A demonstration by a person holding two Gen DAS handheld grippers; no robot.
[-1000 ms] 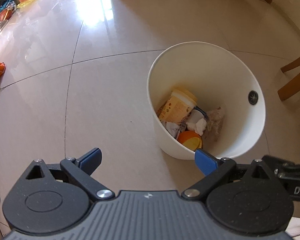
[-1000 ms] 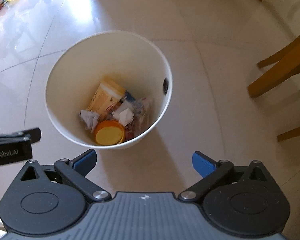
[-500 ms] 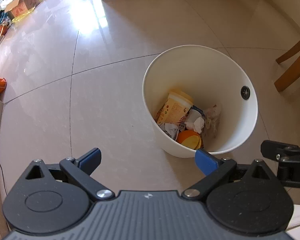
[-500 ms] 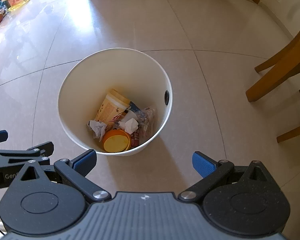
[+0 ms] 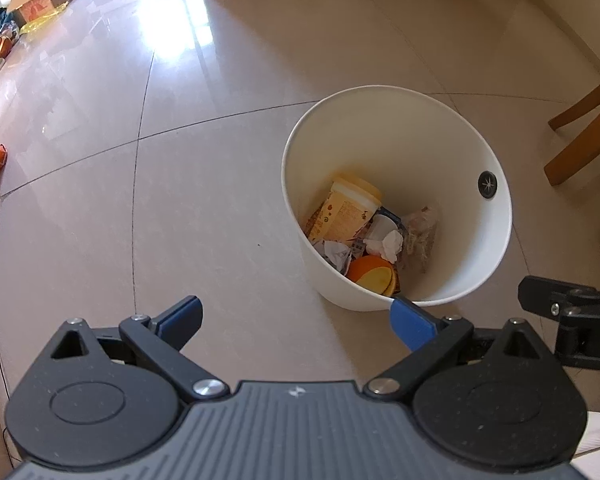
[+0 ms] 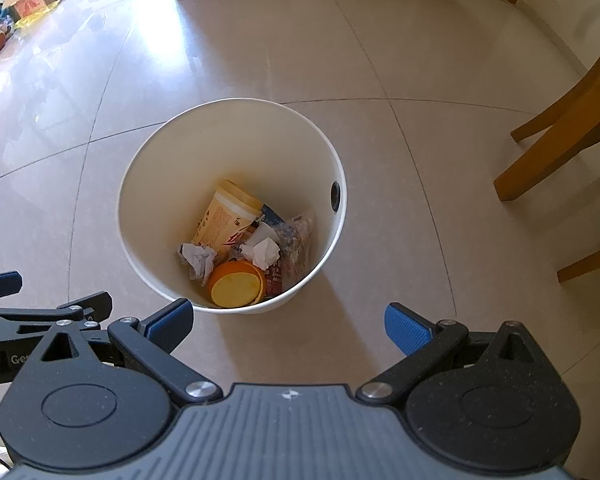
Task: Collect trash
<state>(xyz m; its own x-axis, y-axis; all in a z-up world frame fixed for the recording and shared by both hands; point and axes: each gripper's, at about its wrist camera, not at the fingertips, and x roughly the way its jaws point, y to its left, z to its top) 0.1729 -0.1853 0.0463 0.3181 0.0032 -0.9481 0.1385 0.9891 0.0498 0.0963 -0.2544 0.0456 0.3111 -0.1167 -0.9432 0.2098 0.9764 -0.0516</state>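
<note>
Both grippers, left (image 5: 296, 318) and right (image 6: 288, 324), are held wide (nothing gripped) above the white bin (image 6: 148, 184), trash (image 6: 236, 240) piled inside.

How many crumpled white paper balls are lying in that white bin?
2. One crumpled white paper ball lies near the left, beside the orange lidded tub; the other sits in the middle of the round white plastic bin. More may be buried underneath.

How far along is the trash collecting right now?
Looks mostly done: the white bin already holds a yellow cup, crumpled tissues, an orange lid and wrappers. Both the left tool and right tool are open and empty. No loose trash shows on the nearby floor.
</note>
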